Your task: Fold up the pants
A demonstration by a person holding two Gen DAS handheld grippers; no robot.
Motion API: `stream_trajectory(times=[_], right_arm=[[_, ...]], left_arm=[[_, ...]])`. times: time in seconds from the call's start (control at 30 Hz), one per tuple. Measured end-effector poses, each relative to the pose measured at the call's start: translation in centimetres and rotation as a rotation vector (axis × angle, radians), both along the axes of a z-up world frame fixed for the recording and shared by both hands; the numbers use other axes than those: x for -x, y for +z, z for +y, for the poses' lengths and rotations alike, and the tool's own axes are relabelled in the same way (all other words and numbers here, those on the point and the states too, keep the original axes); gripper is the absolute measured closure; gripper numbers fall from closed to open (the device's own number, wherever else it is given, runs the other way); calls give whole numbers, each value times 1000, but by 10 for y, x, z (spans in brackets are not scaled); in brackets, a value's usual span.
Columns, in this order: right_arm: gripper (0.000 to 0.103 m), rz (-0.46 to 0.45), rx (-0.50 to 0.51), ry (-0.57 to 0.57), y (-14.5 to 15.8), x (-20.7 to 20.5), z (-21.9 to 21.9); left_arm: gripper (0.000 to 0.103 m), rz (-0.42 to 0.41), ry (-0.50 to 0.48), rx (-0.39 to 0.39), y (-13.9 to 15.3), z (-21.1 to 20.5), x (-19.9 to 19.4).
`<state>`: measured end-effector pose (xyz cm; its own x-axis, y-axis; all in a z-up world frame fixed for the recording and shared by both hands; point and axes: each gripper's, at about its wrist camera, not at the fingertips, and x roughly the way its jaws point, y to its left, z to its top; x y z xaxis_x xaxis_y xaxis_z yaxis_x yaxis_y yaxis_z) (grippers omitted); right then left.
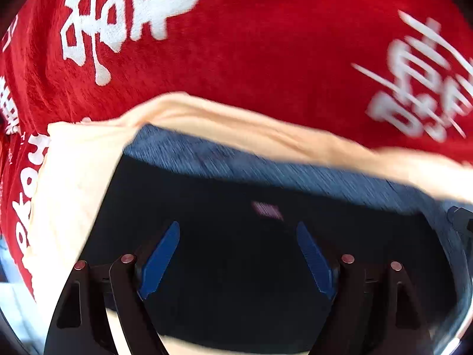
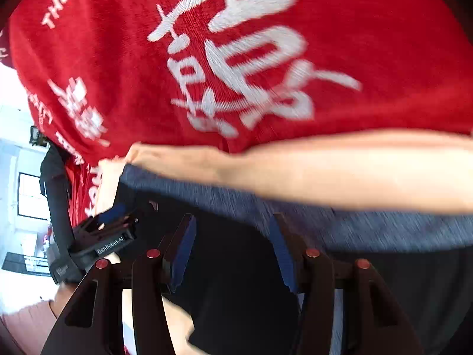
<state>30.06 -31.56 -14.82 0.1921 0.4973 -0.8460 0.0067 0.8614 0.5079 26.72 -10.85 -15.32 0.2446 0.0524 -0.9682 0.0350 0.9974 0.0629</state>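
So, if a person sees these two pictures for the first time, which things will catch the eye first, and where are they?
The red cloth with big white characters fills the upper half of both views. Below it a pale peach fabric band crosses the frame, over the pants' blue-grey strip and dark cloth. At the bottom the left gripper and right gripper stand open, and the right view shows the left gripper at lower left.

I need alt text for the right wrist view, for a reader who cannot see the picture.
The open right gripper points at dark pants with a grey-blue waistband, lying on a peach cloth over a red blanket with white lettering. The left gripper is at the pants' left edge; the picture is motion-blurred.
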Motion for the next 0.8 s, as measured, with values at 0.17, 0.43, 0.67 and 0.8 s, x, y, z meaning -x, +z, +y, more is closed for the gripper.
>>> stream_trajectory(times=[0.17, 0.43, 0.67, 0.8], right_arm=[[47, 36, -6, -59, 15, 59, -38], [47, 78, -5, -229, 22, 151, -90], [47, 91, 14, -390, 34, 233, -118], [47, 141, 43, -478, 27, 291, -126]], left_arm=[[21, 74, -63, 40, 10, -32, 49], [21, 159, -193, 144, 20, -101, 120], [21, 201, -345, 201, 16, -146, 166], [21, 224, -361, 237, 14, -171, 195]])
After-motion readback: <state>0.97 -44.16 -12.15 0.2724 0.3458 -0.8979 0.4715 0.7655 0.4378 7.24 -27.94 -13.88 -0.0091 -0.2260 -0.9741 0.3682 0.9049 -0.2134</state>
